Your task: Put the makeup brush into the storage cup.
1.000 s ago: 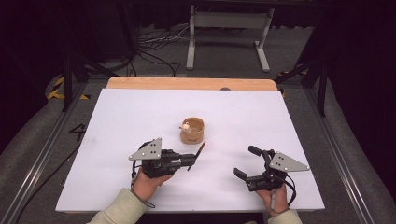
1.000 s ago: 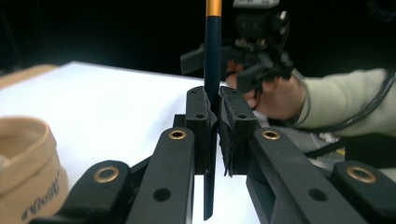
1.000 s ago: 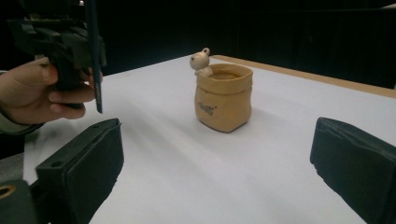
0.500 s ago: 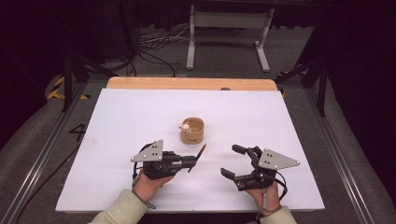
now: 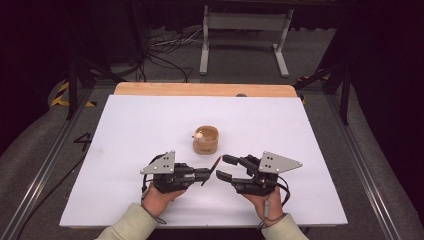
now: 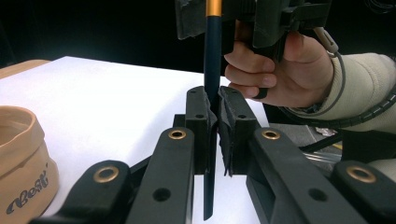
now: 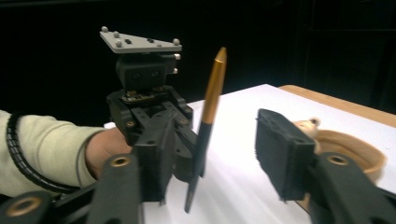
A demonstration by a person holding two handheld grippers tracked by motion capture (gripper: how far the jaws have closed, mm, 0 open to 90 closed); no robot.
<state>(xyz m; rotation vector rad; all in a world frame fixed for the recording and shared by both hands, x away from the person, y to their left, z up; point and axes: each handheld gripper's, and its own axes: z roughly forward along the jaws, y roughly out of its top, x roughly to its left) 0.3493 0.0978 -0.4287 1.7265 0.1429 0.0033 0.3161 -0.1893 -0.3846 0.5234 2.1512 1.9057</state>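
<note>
High view: left gripper [image 5: 212, 173] clenched on a dark pen [image 5: 214, 169] with a gold end, held tilted above the white table sheet [image 5: 125, 130], just in front of a small tan bowl [image 5: 206, 139]. Right gripper [image 5: 225, 167] facing it, jaws part-open and just been closing, either side of the pen [image 7: 206, 126], not yet pressing.

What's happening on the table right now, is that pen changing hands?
It looks that way. The left gripper is shut on a dark pen with a gold end, held upright between its jaws. The right gripper faces it with the pen between its jaws, which have just been closing but do not yet press on it. A small tan cup stands on the white table just beyond both grippers.
</note>
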